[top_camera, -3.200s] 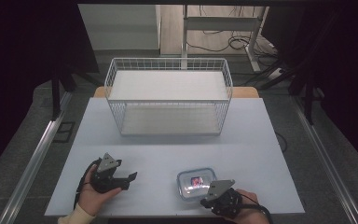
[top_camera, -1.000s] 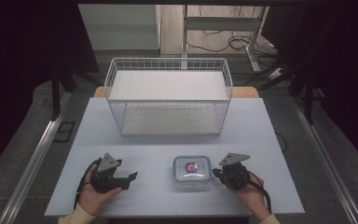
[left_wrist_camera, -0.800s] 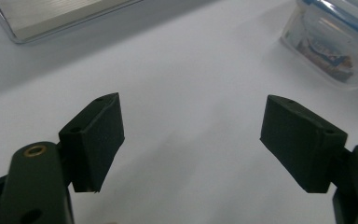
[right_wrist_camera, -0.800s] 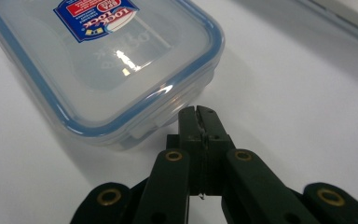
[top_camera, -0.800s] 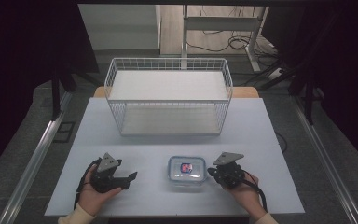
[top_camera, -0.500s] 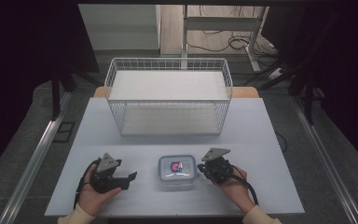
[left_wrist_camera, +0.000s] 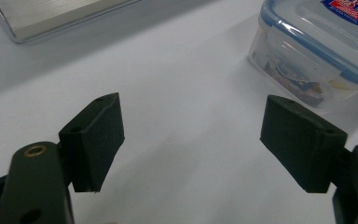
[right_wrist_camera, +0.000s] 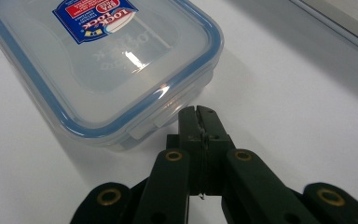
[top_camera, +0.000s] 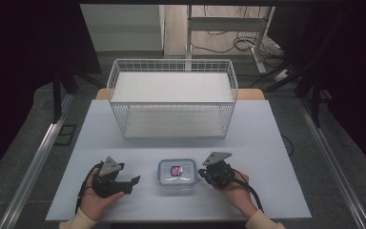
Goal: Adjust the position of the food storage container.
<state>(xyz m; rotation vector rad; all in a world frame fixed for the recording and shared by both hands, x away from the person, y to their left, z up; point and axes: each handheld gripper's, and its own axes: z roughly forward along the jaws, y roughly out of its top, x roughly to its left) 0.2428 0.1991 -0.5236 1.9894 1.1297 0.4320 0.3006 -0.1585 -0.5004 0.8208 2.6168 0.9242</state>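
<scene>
Near the front edge of the white counter (top_camera: 124, 143), well in front of a white wire basket (top_camera: 171, 102), sits a small clear food container (top_camera: 177, 172) with a blue-rimmed snap lid and a red and blue label. It lies flat, lid up, between the person's two hand-held grippers. The right gripper (top_camera: 204, 172) is just beside the container's right side; in the right gripper view its jaws are pressed fully together with nothing between them, and their closed tip (right_wrist_camera: 198, 113) sits at or against the container's near corner (right_wrist_camera: 168, 119), by a lid latch. Whether tip and plastic truly touch is hard to tell. Judging from this, the step in hand looks like nudging the container sideways across the counter with the closed jaws, toward the left gripper, not a grasp. The left gripper (top_camera: 134, 180) rests on the counter to the container's left, a little apart from it; its jaws stand wide open and hold nothing, and in the left gripper view the container (left_wrist_camera: 317, 51) lies beyond and beside the right-hand jaw, outside the gap. A next move would probably call for bringing the container between those open jaws, or opening the right ones to grip it.
</scene>
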